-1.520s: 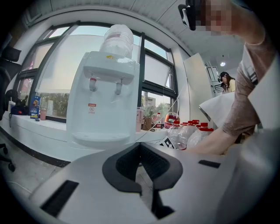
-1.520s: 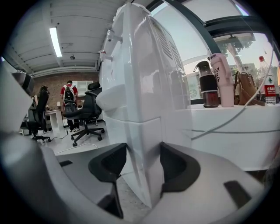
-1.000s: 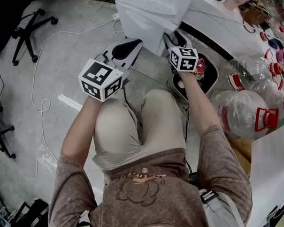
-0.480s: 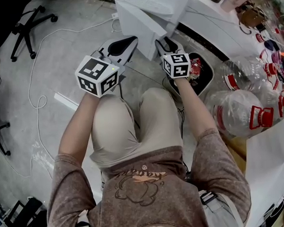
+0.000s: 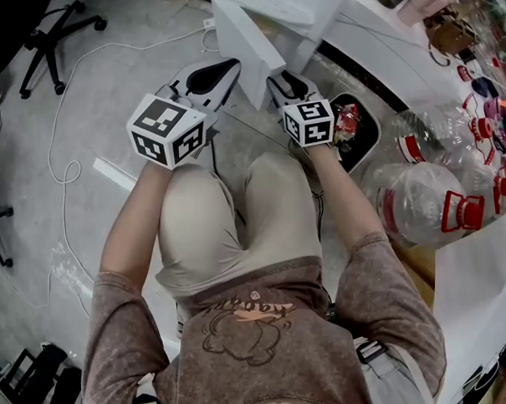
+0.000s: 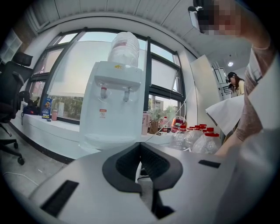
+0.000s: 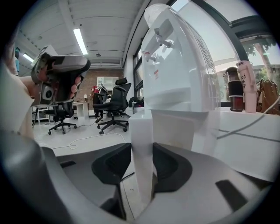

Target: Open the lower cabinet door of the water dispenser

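Observation:
The white water dispenser [image 6: 114, 100] stands ahead of the left gripper, a bottle on top; it rises close by [image 7: 175, 65] in the right gripper view. Its lower cabinet door [image 7: 142, 183] hangs swung out, showing its thin white edge [image 5: 245, 55] from above. My right gripper [image 7: 142, 146] has that edge between its black pads, and its jaws are closing, pressing on it. From above, the right gripper [image 5: 291, 82] sits at the door's free edge. My left gripper [image 5: 210, 77] hovers to the door's left, shut and empty [image 6: 140, 146].
Large plastic water bottles [image 5: 429, 202] with red handles lie at the right, beside a black bin [image 5: 358, 125]. A white cable [image 5: 63, 176] runs over the floor at the left, near an office chair [image 5: 49, 38]. The person's knees are just below both grippers.
The right gripper has moved left in the head view, taking the door's edge with it, so the door stands further open. The left gripper has hardly shifted.

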Action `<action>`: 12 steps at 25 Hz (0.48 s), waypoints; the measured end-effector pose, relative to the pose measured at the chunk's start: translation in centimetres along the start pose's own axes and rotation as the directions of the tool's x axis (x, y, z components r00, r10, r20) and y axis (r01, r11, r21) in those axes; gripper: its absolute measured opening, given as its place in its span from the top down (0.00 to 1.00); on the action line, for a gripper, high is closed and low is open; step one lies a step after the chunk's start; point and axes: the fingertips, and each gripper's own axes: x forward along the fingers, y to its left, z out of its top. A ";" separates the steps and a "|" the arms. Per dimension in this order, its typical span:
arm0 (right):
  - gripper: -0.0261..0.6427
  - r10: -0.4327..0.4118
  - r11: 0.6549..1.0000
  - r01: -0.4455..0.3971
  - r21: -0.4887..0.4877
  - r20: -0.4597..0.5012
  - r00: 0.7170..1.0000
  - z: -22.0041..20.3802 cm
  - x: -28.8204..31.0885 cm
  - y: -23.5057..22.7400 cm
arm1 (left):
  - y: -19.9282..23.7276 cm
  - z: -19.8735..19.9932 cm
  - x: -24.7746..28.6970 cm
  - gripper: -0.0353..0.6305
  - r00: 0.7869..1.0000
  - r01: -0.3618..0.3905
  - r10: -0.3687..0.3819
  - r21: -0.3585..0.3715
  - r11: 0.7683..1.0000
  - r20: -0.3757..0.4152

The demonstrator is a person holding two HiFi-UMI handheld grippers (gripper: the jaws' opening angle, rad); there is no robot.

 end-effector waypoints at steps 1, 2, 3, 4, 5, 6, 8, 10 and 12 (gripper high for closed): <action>0.72 0.016 1.000 -0.016 0.002 0.001 1.000 0.0 0.0 0.5 | 0.1 0.1 -0.1 0.93 1.000 -0.004 0.004 -0.001 1.000 0.002; 0.73 0.032 0.999 -0.032 0.003 0.001 1.000 0.0 0.1 1.1 | 0.1 0.2 -0.1 0.93 1.000 -0.006 0.006 0.000 1.000 0.004; 0.73 0.047 0.999 -0.047 0.002 0.000 0.999 0.0 0.1 1.6 | 0.1 0.2 -0.2 0.93 1.000 -0.008 0.008 0.003 1.000 0.005; 0.74 0.061 0.998 -0.061 -0.003 -0.002 0.998 0.0 0.1 2.1 | 0.1 0.2 -0.3 0.93 1.000 -0.010 0.010 0.004 1.000 0.005; 0.76 0.074 0.997 -0.074 -0.011 -0.005 0.997 -0.1 0.2 2.6 | 0.2 0.2 -0.4 0.93 1.000 -0.013 0.013 0.005 1.000 0.005; 0.79 0.086 0.996 -0.086 -0.022 -0.008 0.996 -0.1 0.3 3.1 | 0.3 0.2 -0.6 0.93 1.000 -0.018 0.018 0.005 1.000 0.006; 0.81 0.113 0.992 -0.113 -0.046 -0.014 0.994 0.0 0.5 4.1 | 0.6 0.2 -1.1 0.93 1.000 -0.029 0.029 0.003 1.000 0.010; 0.82 0.139 0.988 -0.140 -0.060 -0.018 0.990 0.2 0.8 5.0 | 0.9 0.3 -1.5 0.93 0.999 -0.039 0.039 0.001 0.999 0.015; 0.84 0.164 0.984 -0.165 -0.065 -0.020 0.986 0.3 1.1 6.0 | 1.1 0.4 -2.0 0.93 0.999 -0.048 0.047 0.001 0.999 0.017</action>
